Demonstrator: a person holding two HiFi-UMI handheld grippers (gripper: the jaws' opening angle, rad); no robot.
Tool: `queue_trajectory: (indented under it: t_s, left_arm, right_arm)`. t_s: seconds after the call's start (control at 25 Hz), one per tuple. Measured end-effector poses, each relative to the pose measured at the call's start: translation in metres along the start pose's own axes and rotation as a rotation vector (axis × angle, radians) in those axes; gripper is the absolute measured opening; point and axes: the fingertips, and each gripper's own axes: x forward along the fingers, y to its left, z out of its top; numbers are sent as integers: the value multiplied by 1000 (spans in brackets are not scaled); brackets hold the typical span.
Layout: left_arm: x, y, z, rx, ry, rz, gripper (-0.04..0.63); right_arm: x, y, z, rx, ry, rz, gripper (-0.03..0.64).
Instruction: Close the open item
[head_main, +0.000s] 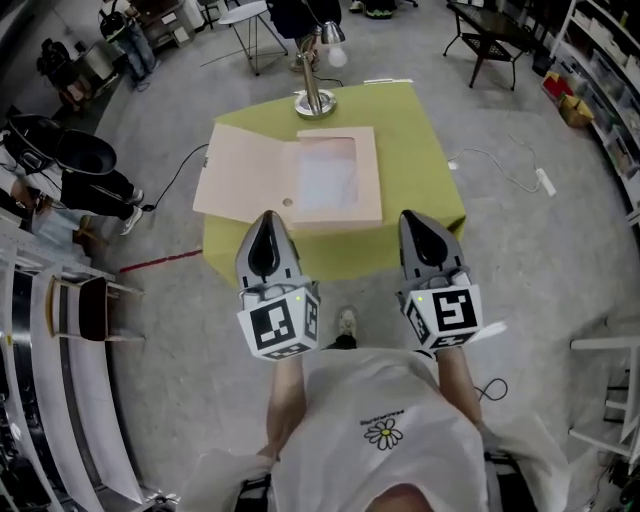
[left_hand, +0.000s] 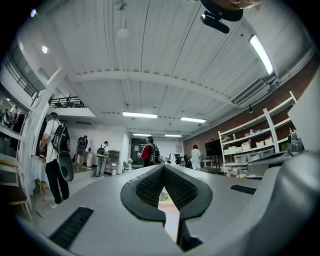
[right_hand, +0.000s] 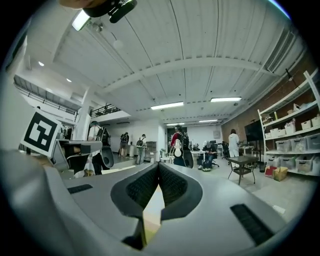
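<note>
Head view showed the grey left gripper and right gripper clenched empty, short of the open beige cardboard folder, likely poised to close it.

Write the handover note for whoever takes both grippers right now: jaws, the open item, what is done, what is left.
Left gripper: jaws shut, empty.
Right gripper: jaws shut, empty.
Both are held roughly level at the near side of the green table; neither holds anything.
Folder: lies open and flat on the table, a white sheet in its right half, the left flap spread out to the left. A lamp stands behind it.
Done: nothing on the folder yet.
Left: lift the left flap, probably, and fold it over onto the right half.
</note>
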Motion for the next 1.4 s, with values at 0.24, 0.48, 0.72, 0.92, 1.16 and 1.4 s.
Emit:
queue_trajectory:
  t_s: [0.24,0.48,0.72,0.92,1.16,1.4]
  left_arm:
    - [70,62,-22,-52,41,2,12]
    - [123,102,-34,-80,56,-1,12]
    - [136,109,-60,-134,91,9,12]
    - [141,113,-71,-134,133,67,14]
    - [144,110,-56,-94,100,109,14]
    - [142,94,-45,-53,72,90,14]
  right_arm:
    - [91,6,-9,26,7,-27,12]
    - [149,13,-23,-13,46,-42,12]
    - [169,-2,-41,-35,111,-77,12]
    - [184,-12,-38,-38,111,-50,12]
    - [194,-8,-26,-38,69,20,12]
    - [196,-9,-31,-13,66,40,12]
